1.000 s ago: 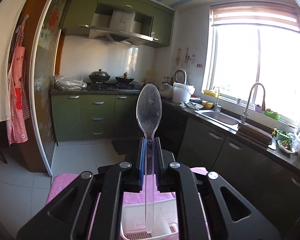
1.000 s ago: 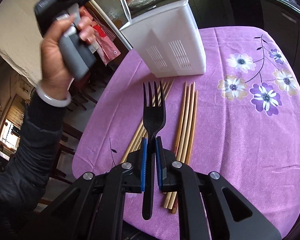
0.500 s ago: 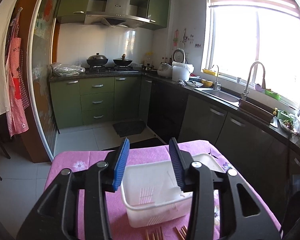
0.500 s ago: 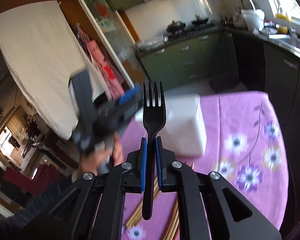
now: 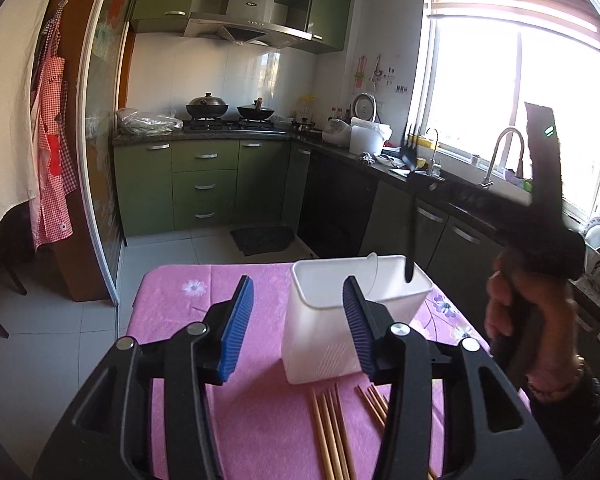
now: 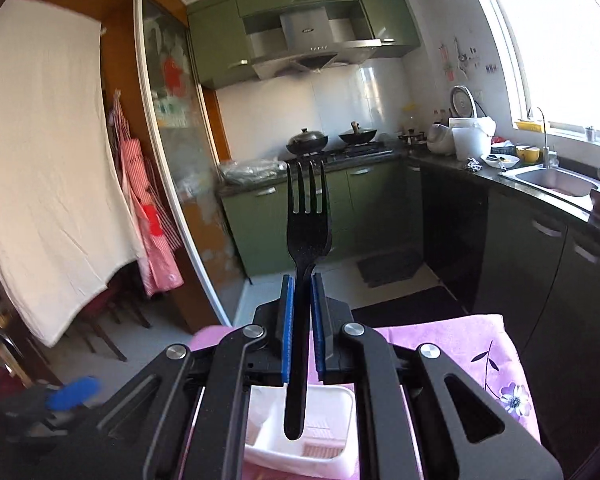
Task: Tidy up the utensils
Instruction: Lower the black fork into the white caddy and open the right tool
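the right gripper (image 6: pixel 300 308) has its jaws closed on a black fork (image 6: pixel 307 240), pinching the handle between the blue pads (image 6: pixel 287 328). the fork stands upright, tines above the jaws and the handle end hanging below them, right over the open top of a white bin (image 6: pixel 340 452). in the left wrist view the same fork (image 5: pixel 410 200) hangs tines up, its handle tip just at the far rim of the bin (image 5: pixel 320 344), with the right hand (image 5: pixel 528 320) gripping the tool off to the right of the left jaws; whether the tip touches the bin cannot be told.

the left gripper (image 5: pixel 298 324) has its jaws wide apart and holds nothing. the bin sits just ahead of them, nearer the right-side pad (image 5: pixel 358 328), which overlaps the bin's near wall in view. a thin clear edge, perhaps a spoon, shows at the bin's far rim, too faint to be sure.

below the left jaws, bamboo chopsticks (image 5: pixel 330 432) lie flat on the pink table (image 5: pixel 260 400) in two loose groups, pointing toward the bin and stopping just short of its base. the cloth carries flower prints (image 5: pixel 194 287) ahead of the left-side pad.

in the right wrist view a blurred blue pad of the left gripper (image 6: pixel 72 390) shows low and to the left of the right jaws.
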`<state>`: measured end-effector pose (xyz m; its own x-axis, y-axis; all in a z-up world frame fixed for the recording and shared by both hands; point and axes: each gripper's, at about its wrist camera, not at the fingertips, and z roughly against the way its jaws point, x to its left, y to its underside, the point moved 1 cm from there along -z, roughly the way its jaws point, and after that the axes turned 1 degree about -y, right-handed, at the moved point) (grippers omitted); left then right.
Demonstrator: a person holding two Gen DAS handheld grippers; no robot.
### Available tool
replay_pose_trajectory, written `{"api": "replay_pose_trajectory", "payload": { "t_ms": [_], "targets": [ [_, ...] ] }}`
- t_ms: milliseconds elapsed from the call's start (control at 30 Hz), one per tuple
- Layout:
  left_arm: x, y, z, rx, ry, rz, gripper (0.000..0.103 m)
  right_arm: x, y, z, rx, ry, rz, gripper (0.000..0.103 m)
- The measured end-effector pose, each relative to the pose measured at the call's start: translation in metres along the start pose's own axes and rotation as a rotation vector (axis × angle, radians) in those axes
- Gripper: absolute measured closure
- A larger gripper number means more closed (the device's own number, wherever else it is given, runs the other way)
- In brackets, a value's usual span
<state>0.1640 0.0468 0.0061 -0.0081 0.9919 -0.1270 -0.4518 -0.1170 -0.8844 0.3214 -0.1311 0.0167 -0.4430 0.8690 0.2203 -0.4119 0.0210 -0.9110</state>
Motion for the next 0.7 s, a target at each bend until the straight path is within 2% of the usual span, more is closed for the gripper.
{"api": "replay_pose_trajectory", "payload": {
  "t_ms": [267,400,533,600,700],
  "targets": [
    [0.002,0.015,0.011,0.056,0.021,0.007,0.058,-0.004,0.044,-0.015,0.035,0.022,0.043,0.093],
    [0.003,0.025,0.007,0.126,0.034,0.022,0.058,-0.005,0.061,-0.008,0.035,0.015,0.05,0.082],
    [0.004,0.034,0.003,0.192,0.026,0.032,0.058,-0.003,0.065,0.022,-0.006,0.022,0.066,0.082],
    [0.003,0.041,-0.001,0.244,0.024,0.036,0.057,-0.007,0.066,0.045,-0.025,0.02,0.05,0.079],
    [0.0,0.052,-0.009,0.312,0.023,0.035,0.052,-0.011,0.073,0.075,-0.011,0.028,0.035,0.078]
  ]
}}
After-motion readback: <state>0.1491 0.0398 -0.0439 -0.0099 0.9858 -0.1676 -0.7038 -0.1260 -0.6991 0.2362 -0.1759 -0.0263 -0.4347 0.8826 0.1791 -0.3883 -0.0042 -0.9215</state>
